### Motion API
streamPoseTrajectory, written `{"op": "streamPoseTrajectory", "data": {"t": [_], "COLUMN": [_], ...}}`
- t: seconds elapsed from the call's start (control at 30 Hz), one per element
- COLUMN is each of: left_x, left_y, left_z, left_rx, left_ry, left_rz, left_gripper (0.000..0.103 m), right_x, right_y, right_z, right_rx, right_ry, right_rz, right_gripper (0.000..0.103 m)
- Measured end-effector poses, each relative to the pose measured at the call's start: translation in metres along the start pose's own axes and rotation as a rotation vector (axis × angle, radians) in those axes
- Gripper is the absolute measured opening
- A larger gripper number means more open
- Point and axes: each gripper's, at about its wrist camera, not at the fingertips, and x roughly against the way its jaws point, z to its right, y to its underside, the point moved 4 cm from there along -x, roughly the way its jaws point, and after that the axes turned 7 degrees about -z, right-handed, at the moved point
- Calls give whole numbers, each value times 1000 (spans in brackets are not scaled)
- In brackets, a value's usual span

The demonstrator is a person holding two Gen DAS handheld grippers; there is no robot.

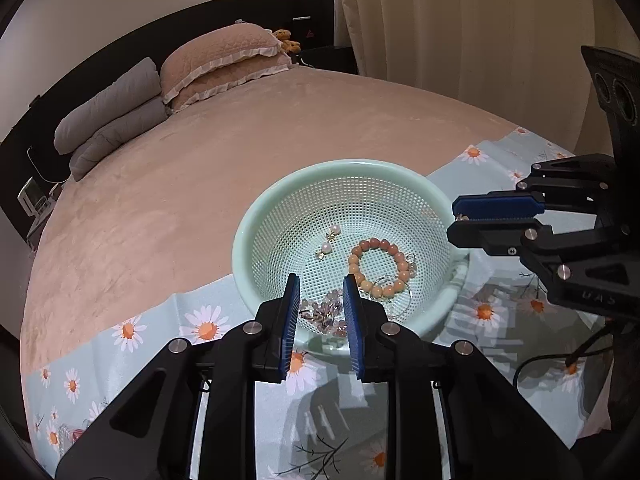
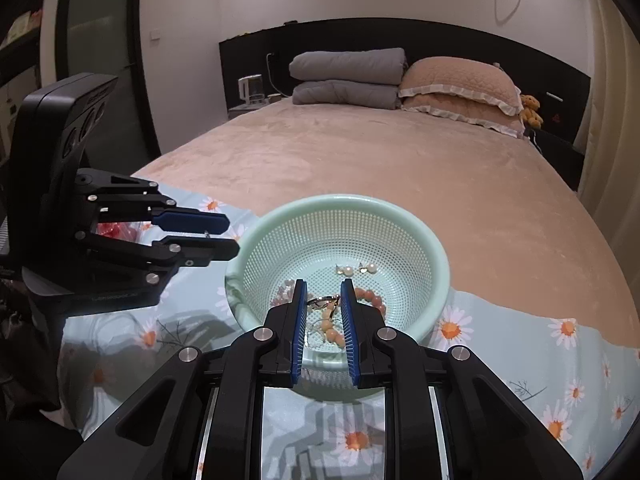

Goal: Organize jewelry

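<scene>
Hovering with jaws parted and empty, left gripper and right gripper flank the mint basket holding the bead bracelet: light, limp, likely slippery; pinch across one strand, gently, not the pearl earrings.

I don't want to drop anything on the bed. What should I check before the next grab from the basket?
1. Left gripper open: ok, nothing between its fingers.
2. Right gripper open: ok; the gold piece in the gap seems to lie in the basket.
3. Basket upright on the cloth: ok.
4. Orange bracelet free of other pieces: not ok, a thin hoop overlaps it.
5. Pearl earrings apart from the rest: ok.
6. Place for sorted pieces: cannot tell, none in view.
</scene>
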Motion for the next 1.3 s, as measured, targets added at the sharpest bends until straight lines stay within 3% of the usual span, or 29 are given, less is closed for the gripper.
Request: {"op": "streamPoseTrajectory", "data": {"t": [0.3,0.33,0.37,0.4,0.43,0.57,0.7,0.97,1.07,1.3], "left_x": [-28,-26,-24,-21,-16,-5,1,6,5,21], "left_y": [4,4,3,3,3,3,4,15,25,55], "left_z": [-5,-7,-9,-12,-15,-30,-31,-20,-23,-19], "left_rx": [62,73,84,96,110,156,150,130,162,236], "left_ry": [45,39,27,13,-7,-71,-102,-134,-186,-171], "left_rz": [-27,-20,-8,8,29,65,80,94,60,52], "left_gripper": [23,28,41,65,81,95,97,97,97,97], "right_x": [-24,-24,-23,-22,-19,-8,-1,4,5,20], "right_y": [5,4,4,3,3,1,0,9,17,46], "right_z": [11,12,12,13,14,17,21,16,15,-4], "right_rx": [-35,-40,-49,-59,-67,-76,-95,-90,-105,-161], "right_ry": [-3,0,1,1,13,43,59,88,108,130], "right_rz": [-14,-5,4,12,29,79,100,97,86,104], "right_gripper": [17,19,23,46,67,71,80,85,86,87]}}
